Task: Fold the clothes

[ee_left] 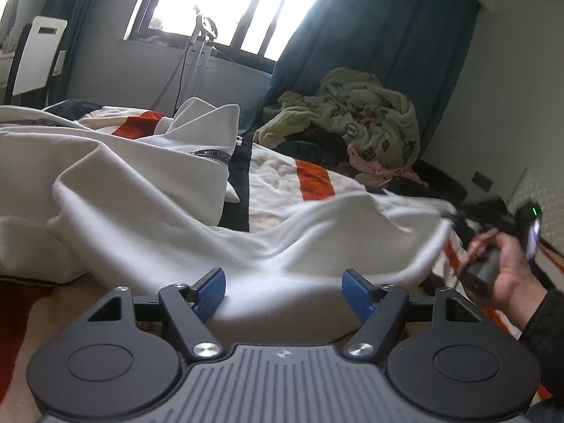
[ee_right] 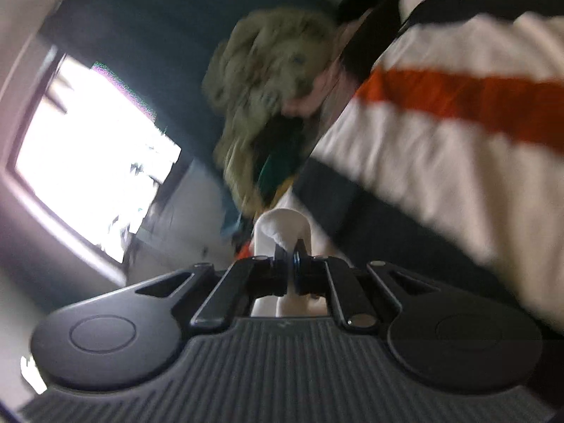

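Note:
A white garment lies crumpled across the bed, with a black printed band along one hem. My left gripper is open at its near edge; the blue pads stand wide apart and a low fold of the cloth bulges between them without being pinched. At the right a person's hand holds my right gripper, blurred, at the garment's far corner, which hangs lifted off the bed. In the right wrist view that gripper is shut on a rolled edge of the white garment.
The bed cover is cream with orange and black stripes. A heap of pale green fleece and other clothes sits at the bed's far side by a dark blue curtain. A bright window and a white chair stand beyond.

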Demonstrator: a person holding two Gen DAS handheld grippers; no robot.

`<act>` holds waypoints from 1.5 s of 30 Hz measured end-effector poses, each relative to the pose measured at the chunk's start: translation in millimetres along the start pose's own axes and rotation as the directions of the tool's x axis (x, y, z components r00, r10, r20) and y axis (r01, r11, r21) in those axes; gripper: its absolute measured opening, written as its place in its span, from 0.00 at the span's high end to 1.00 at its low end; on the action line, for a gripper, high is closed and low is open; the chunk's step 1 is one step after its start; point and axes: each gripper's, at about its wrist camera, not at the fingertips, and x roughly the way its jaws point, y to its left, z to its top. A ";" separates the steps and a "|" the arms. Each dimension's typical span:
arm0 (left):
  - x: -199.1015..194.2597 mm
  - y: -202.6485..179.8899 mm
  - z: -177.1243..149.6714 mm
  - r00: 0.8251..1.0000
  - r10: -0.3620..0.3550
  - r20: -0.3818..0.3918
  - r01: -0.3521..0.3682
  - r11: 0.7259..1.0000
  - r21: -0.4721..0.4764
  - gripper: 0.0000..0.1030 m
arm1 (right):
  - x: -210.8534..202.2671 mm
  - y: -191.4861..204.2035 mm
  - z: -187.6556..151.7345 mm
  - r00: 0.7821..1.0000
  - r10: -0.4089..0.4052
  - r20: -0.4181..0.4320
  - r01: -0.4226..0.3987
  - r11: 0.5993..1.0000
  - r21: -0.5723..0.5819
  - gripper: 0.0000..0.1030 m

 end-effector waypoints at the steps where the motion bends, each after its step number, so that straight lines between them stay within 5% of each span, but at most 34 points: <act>1: -1.4 1.6 1.2 1.000 -0.004 0.004 0.004 1.000 -0.013 0.27 | -7.0 -8.6 8.7 0.999 -0.022 0.034 0.021 1.000 0.017 0.94; 4: -5.7 10.6 7.0 1.000 -0.004 0.010 0.005 0.997 -0.076 0.27 | -23.1 -39.2 29.3 0.991 -0.104 0.080 0.098 0.993 0.072 0.94; 8: -16.0 34.1 18.6 0.999 0.026 0.029 -0.019 0.977 -0.214 0.27 | -28.7 -80.1 36.5 0.979 -0.206 0.001 0.203 0.966 0.158 0.94; 12: -44.5 81.0 29.7 0.979 0.201 0.032 -0.171 0.897 -0.407 0.24 | -32.0 -109.5 30.6 0.965 -0.246 -0.093 0.263 0.922 0.283 0.93; 16: -85.4 144.3 35.3 0.912 0.403 -0.074 -0.363 0.714 -0.599 0.22 | -43.5 -103.6 23.7 0.965 -0.246 -0.095 0.263 0.924 0.276 0.93; 19: -108.7 192.5 29.0 0.875 0.462 -0.144 -0.397 0.514 -0.761 0.22 | -42.6 -93.3 24.9 0.963 -0.257 -0.087 0.270 0.935 0.230 0.93; 22: -111.8 229.7 25.8 0.858 0.490 -0.153 -0.356 0.355 -0.864 0.23 | -37.6 -91.7 26.4 0.957 -0.276 -0.087 0.288 0.936 0.202 0.93; 24: -106.3 247.4 26.1 0.847 0.507 -0.162 -0.340 0.283 -0.897 0.31 | -38.2 -94.5 23.8 0.953 -0.289 -0.093 0.303 0.932 0.200 0.93; 26: -102.1 259.8 26.3 0.831 0.529 -0.171 -0.336 0.232 -0.913 0.60 | -38.5 -98.4 22.2 0.948 -0.303 -0.099 0.317 0.925 0.210 0.93; 29: -105.2 266.0 30.2 0.825 0.535 -0.185 -0.351 0.227 -0.908 0.78 | -40.1 -101.4 19.8 0.943 -0.318 -0.103 0.333 0.915 0.229 0.93; 37: -189.1 260.7 60.3 0.808 0.588 -0.051 -0.302 0.338 -0.891 0.89 | -71.7 -80.9 21.6 0.945 -0.328 -0.017 0.323 0.921 0.219 0.94; 39: -214.7 258.4 66.0 0.816 0.578 -0.023 -0.287 0.371 -0.883 0.90 | -84.6 -78.2 22.3 0.938 -0.347 0.005 0.337 0.912 0.234 0.94; 41: -230.9 257.5 70.1 0.839 0.544 -0.016 -0.275 0.399 -0.875 0.90 | -100.3 -76.9 22.2 0.923 -0.386 0.016 0.368 0.892 0.262 0.94; 45: -248.9 263.3 64.3 0.823 0.566 -0.044 -0.333 0.418 -0.845 0.90 | -138.2 -95.4 13.3 0.871 -0.491 0.003 0.437 0.777 0.453 0.93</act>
